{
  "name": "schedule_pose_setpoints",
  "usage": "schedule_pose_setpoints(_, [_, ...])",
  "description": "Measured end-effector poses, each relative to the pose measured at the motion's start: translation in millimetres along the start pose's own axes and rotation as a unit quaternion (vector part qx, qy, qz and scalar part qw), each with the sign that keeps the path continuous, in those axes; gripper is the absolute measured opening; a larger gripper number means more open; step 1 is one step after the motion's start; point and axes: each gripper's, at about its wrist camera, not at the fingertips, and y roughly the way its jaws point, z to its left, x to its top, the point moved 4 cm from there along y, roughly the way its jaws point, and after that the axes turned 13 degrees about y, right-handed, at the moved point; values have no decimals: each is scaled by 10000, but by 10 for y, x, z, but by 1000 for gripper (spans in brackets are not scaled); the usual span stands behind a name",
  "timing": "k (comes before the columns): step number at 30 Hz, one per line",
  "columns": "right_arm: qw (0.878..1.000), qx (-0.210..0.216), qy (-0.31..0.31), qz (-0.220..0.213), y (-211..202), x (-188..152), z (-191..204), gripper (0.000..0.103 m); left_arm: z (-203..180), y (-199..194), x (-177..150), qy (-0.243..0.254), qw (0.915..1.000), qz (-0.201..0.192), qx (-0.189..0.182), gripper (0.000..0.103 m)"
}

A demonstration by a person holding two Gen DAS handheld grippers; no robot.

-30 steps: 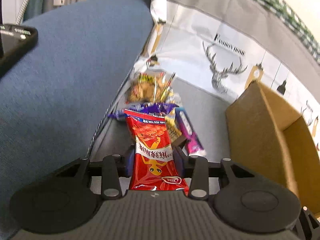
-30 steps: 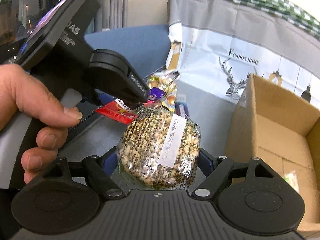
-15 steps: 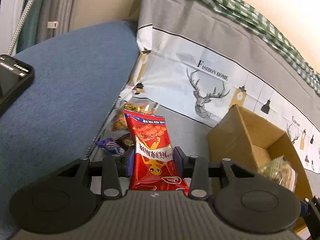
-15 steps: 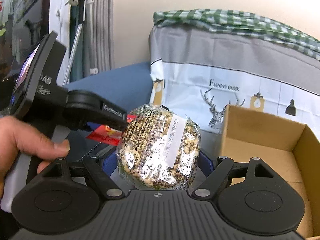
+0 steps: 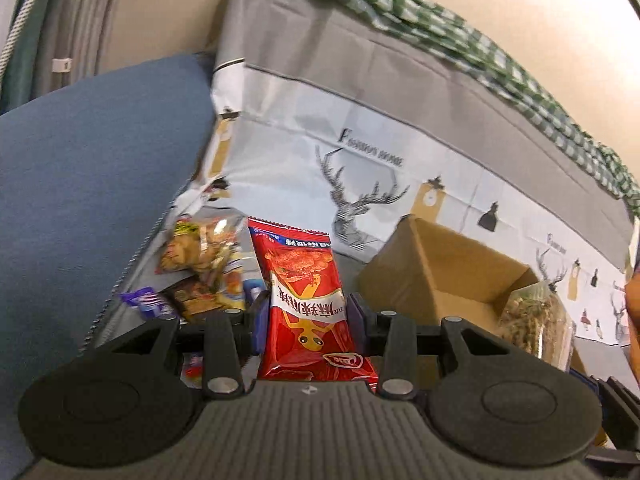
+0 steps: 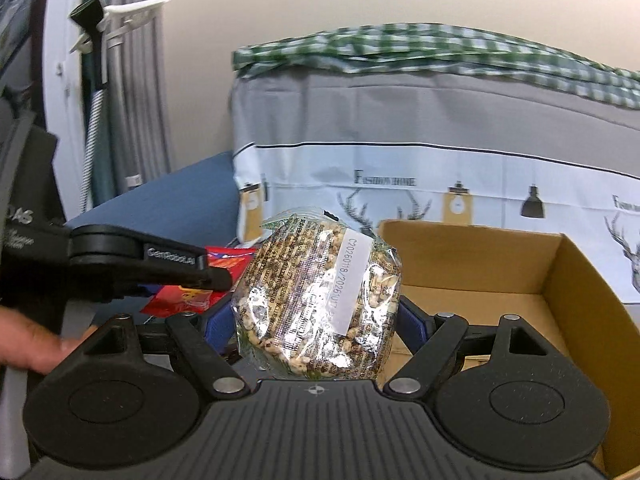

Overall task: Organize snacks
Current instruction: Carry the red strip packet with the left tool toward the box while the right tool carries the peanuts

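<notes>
My left gripper [image 5: 306,312] is shut on a red snack packet [image 5: 308,292], which stands upright between the blue pads, lifted above the pile of snacks [image 5: 200,268] on the grey sofa seat. My right gripper [image 6: 316,312] is shut on a clear bag of nuts [image 6: 320,296] with a white label; that bag [image 5: 536,324] also shows at the right of the left wrist view. An open cardboard box [image 6: 500,280] sits just ahead and right of the nut bag. The left gripper [image 6: 160,268] with the red packet [image 6: 192,292] appears at the left of the right wrist view.
A blue cushion [image 5: 88,168] borders the snack pile on the left. A grey and white deer-print cover [image 5: 360,152] hangs over the sofa back behind the box, with a green checked cloth [image 6: 440,48] on top. A person's hand [image 6: 28,344] holds the left gripper's handle.
Both grippers have risen and tilted upward with their packets still held. The snack pile has dropped lower in view, and the cardboard box now lies closer ahead of both grippers.
</notes>
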Motion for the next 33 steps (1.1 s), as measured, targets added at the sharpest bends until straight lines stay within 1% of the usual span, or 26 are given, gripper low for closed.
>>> schedule_pose_setpoints(4, [9991, -315, 218, -189, -22, 64, -201, 82, -182, -39, 62, 109, 9991, -329, -233, 44])
schedule_pose_setpoints(7, [9970, -573, 421, -314, -37, 129, -390, 82, -348, -86, 110, 321, 9968, -589, -424, 44])
schedule_pose_setpoints(12, [9899, -1040, 792, -546, -101, 232, -737, 82, -624, -125, 120, 537, 9920, -807, -806, 44])
schedule_pose_setpoints(15, [9853, -1305, 878, -664, -138, 280, -924, 82, -788, -136, 118, 603, 9891, -899, -1002, 44])
schedule_pose_setpoints(19, [9799, -1586, 925, -781, -172, 332, -1127, 82, -987, -119, 92, 689, 9853, -936, -1250, 44])
schedule_pose_setpoints(24, [9738, -1877, 958, -859, -214, 334, -1326, 82, -1221, -74, 39, 927, 9793, -914, -1550, 44])
schedule_pose_setpoints(29, [9711, -1977, 1019, -866, -245, 319, -1426, 82, -1419, -54, -25, 1191, 9730, -874, -1774, 44])
schedule_pose_setpoints(33, [9705, -1996, 1022, -884, -258, 326, -1449, 82, -1509, -42, -62, 1230, 9701, -837, -1918, 44])
